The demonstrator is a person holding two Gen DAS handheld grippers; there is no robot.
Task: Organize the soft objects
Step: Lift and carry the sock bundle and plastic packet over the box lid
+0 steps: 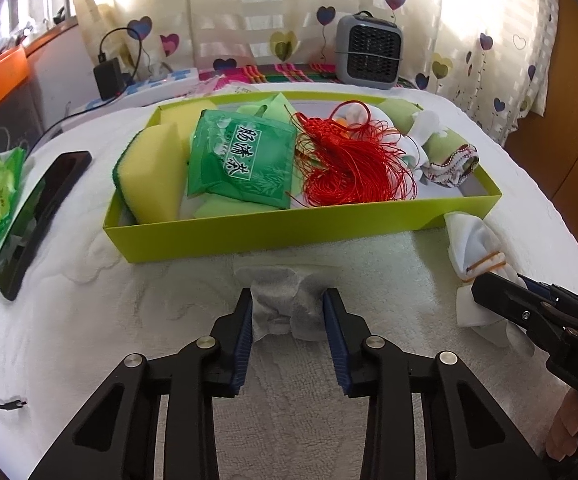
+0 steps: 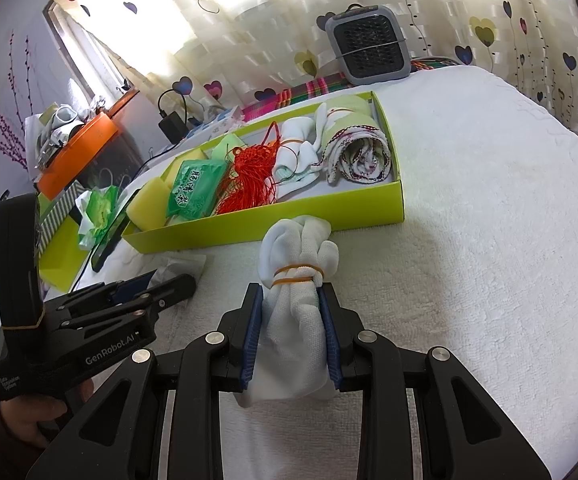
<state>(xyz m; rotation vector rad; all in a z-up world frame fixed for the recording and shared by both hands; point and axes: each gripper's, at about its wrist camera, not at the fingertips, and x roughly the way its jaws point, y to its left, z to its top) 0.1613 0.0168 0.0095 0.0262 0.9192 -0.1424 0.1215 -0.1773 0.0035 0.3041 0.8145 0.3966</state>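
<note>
Left tool (image 1: 287,312) has its pads against a crumpled tissue (image 1: 285,308) on the white towel-covered surface (image 1: 129,320), just before the green box (image 1: 273,232). Right tool (image 2: 291,322) clamps a banded white sock bundle (image 2: 295,280) near the box's right end. Inside the box lie 1 sponge (image 1: 151,164), a green packet (image 1: 241,160), a red tassel (image 1: 349,168) and a rolled cloth (image 2: 359,156). Behind, heart-print curtains (image 1: 249,8) glow with daylight beside a grey fan (image 1: 369,52); a phone (image 1: 37,220) lies left.
</note>
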